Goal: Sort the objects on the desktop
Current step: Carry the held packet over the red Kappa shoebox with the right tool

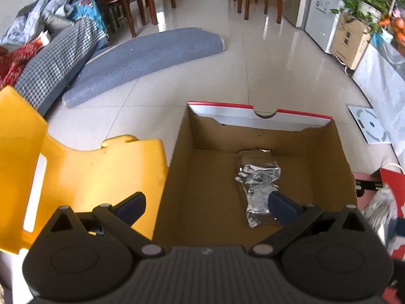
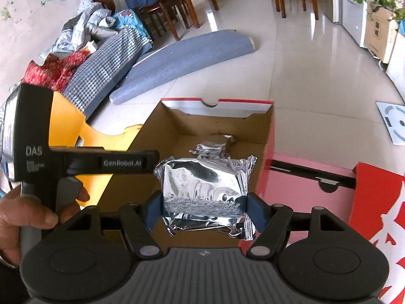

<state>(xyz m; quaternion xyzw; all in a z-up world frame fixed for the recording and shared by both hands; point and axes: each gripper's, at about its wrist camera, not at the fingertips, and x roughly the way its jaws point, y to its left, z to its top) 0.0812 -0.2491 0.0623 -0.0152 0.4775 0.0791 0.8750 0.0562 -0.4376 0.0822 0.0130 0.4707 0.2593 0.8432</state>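
In the left wrist view, the left hand-held gripper (image 1: 206, 204) hangs spread and empty over the near edge of the open cardboard box (image 1: 182, 136), where one crumpled foil packet (image 1: 257, 179) already lies on the floor of the box; its right finger sits close above that packet and could snag or drag it if it dips. In the right wrist view, the right hand-held gripper (image 2: 204, 210) pinches a second foil pouch (image 2: 205, 179) by its sealed edge above the box. The slick foil might slip free early, or the pouch could clip the left tool (image 2: 83, 163) just beside it.
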